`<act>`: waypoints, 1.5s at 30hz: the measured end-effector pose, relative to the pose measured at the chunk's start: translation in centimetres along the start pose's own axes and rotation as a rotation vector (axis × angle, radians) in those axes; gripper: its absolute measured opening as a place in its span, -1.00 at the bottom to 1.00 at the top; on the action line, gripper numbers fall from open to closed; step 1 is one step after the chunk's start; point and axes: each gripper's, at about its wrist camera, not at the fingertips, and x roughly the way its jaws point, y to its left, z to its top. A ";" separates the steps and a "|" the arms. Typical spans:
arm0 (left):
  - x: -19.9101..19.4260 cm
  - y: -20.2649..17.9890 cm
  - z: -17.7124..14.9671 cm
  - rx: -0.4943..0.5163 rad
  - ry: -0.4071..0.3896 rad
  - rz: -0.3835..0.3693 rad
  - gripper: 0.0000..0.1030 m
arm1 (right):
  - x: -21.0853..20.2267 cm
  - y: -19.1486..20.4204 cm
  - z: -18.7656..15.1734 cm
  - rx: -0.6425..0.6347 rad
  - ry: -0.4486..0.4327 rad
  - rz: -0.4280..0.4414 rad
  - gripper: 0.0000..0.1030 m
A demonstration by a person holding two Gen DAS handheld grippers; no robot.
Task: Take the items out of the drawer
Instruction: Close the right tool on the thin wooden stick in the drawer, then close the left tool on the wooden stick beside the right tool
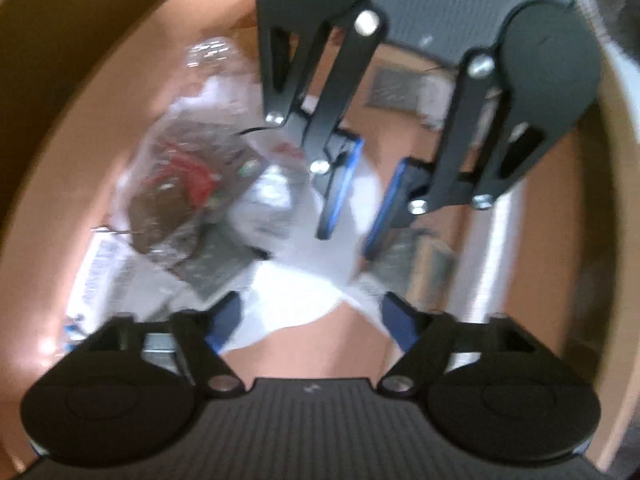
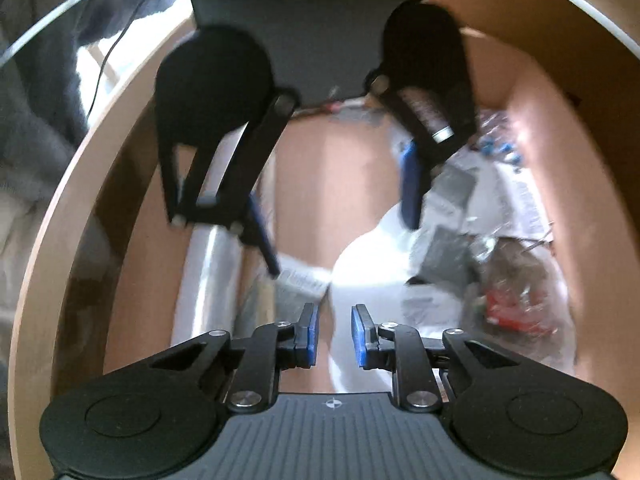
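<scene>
Both grippers point down into a wooden drawer (image 1: 52, 152). A white soft item (image 1: 296, 300) lies on the drawer floor between them. My right gripper (image 2: 335, 334) has its blue pads close together, pinching a fold of the white item (image 2: 368, 264). In the left wrist view the right gripper (image 1: 348, 246) comes in from the top, with white material between its tips. My left gripper (image 1: 312, 320) stands wide open over the near part of the white item, whose edges reach toward both pads. It shows in the right wrist view as the left gripper (image 2: 344, 244), also spread wide.
A clear bag with red and brown contents (image 1: 180, 184) lies beside the white item, with grey packets (image 1: 216, 268) and a printed white packet (image 1: 100, 268) around it. A silvery strip (image 2: 208, 272) runs along one drawer wall (image 2: 132, 240). Small blue bits (image 2: 496, 148) sit far back.
</scene>
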 end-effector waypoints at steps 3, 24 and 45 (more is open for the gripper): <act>0.5 0.5 1.1 0.043 0.016 0.009 0.70 | 2.9 -1.7 0.6 -0.017 0.038 0.017 -0.66; -1.0 0.2 1.8 0.060 0.077 0.038 0.82 | 3.4 1.2 1.3 -0.145 0.040 -0.053 -0.78; -2.8 2.5 0.7 0.040 0.002 0.082 -0.26 | -0.6 0.0 1.0 -0.090 -0.029 -0.114 -0.91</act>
